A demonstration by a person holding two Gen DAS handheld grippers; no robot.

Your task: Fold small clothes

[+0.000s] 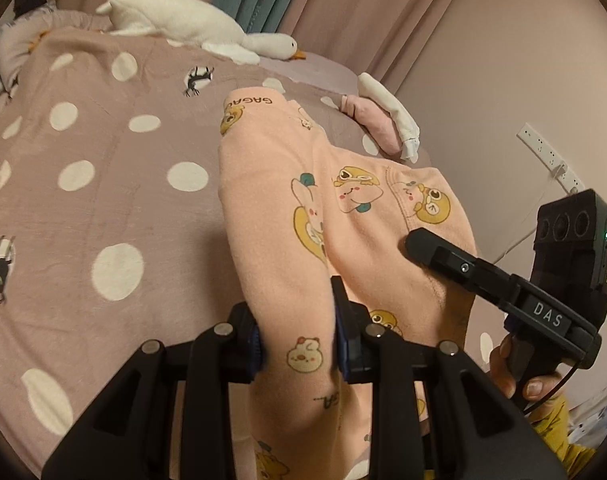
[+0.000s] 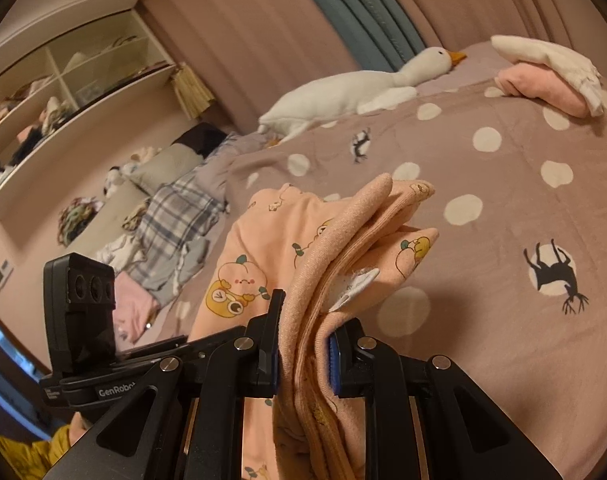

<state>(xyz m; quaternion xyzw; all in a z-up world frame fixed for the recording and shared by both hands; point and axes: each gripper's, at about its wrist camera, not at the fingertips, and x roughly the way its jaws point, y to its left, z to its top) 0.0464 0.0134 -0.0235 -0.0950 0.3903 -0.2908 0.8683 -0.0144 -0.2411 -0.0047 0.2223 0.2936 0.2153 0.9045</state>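
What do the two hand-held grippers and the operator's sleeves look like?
Both are matte black. The left hand-held gripper and the right hand-held gripper have angular linkage arms with silver pivot pins and blue ribbed pads. Each carries a boxy black camera module; one shows a green light. Labels read "DAS" and "GenRobot". A thin black cable runs by the grip. Sleeves are mustard yellow.

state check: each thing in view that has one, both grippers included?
left gripper: shut on peach garment
right gripper: shut on peach garment's bunched edge
peach garment: held by both grippers, far end lying on bedspread
pink and white folded clothes: stacked on bedspread
goose plush: lying flat on bedspread
bedspread: spread out
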